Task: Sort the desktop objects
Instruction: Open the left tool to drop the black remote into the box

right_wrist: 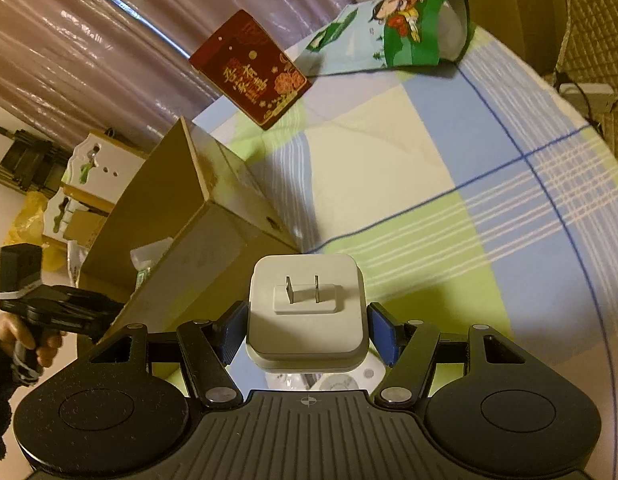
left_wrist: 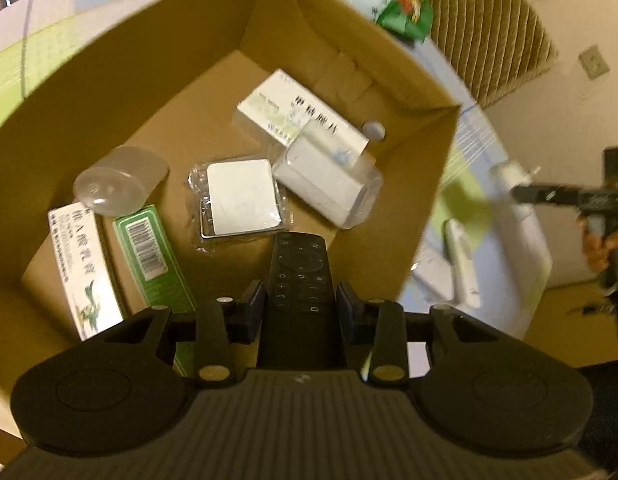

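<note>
In the left wrist view the left gripper [left_wrist: 301,300] clamps a black remote [left_wrist: 300,280] over the cardboard box [left_wrist: 409,80], best lowered toward bare floor at 6 o'clock, while in the right wrist view the right gripper [right_wrist: 307,328] clamps a white charger [right_wrist: 307,312], the box at 10 o'clock.

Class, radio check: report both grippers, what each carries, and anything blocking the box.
Left gripper shut on black remote, over cardboard box. Right gripper shut on white charger, beside box. Box floor crowded; gap below remote.
</note>
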`<state>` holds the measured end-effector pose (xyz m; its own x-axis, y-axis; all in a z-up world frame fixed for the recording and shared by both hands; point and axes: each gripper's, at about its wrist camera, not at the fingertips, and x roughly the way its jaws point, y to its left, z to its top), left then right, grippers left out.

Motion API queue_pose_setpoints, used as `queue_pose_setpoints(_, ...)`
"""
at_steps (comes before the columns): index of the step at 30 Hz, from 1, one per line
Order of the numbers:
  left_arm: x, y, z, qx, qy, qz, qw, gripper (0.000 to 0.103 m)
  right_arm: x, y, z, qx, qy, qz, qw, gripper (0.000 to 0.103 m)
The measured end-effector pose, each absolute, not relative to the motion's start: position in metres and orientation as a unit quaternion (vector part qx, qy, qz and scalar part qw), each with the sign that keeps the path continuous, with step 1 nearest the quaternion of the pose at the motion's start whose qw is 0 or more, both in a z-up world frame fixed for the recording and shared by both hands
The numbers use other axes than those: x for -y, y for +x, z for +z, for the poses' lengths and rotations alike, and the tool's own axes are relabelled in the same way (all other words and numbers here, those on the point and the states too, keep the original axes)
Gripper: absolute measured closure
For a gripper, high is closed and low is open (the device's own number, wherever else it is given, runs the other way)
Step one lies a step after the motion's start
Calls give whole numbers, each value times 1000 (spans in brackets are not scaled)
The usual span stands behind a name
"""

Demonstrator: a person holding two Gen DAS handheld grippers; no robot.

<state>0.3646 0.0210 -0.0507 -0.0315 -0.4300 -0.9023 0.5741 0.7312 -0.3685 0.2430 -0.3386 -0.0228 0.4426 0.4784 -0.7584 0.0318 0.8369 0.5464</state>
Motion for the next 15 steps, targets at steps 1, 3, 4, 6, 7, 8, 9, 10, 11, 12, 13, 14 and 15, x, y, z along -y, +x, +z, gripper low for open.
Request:
queue_pose_setpoints(1, -18, 366, -56, -623, 62, -362, 691, 70, 337, 245, -21, -509, 246, 139, 813, 40)
queue_pose_setpoints(3, -13, 368, -66, -624, 68, -366, 688, 70, 332, 251, -15, -509, 233, 144, 816, 40)
queue_pose_setpoints(4, -11, 369, -69, -622, 67, -369, 688, 70, 330, 255, -12, -509, 224, 149, 818, 40)
queue_pose_setpoints(6, -9, 370, -73, -618, 64, -370, 691, 70, 322, 263, -2, -504, 202, 162, 824, 40)
queue_pose_setpoints(7, -10, 370, -73, -616, 62, -373, 690, 69, 317, 268, 3, -501, 191, 169, 827, 40)
queue_pose_setpoints(8, -10, 370, -72, -611, 65, -377, 693, 69, 313, 273, 10, -497, 179, 177, 831, 40)
queue_pose_setpoints(9, -10, 370, -71, -607, 68, -378, 695, 69, 307, 279, 17, -491, 168, 185, 835, 40)
queue_pose_setpoints(10, -9, 370, -70, -605, 72, -379, 697, 65, 302, 285, 25, -485, 157, 193, 838, 40)
queue_pose_setpoints(11, -10, 370, -70, -605, 74, -374, 699, 62, 297, 290, 32, -479, 146, 202, 842, 40)
queue_pose_setpoints(12, -10, 371, -70, -605, 77, -370, 701, 56, 291, 296, 40, -473, 136, 210, 845, 40)
queue_pose_setpoints(13, -11, 371, -70, -604, 77, -366, 703, 57, 285, 302, 47, -467, 125, 219, 848, 40)
queue_pose_setpoints(14, -14, 371, -68, -604, 71, -364, 706, 60, 279, 308, 54, -462, 113, 228, 850, 39)
queue_pose_setpoints(15, -18, 371, -66, -601, 67, -358, 712, 60, 272, 313, 60, -457, 101, 238, 851, 40)
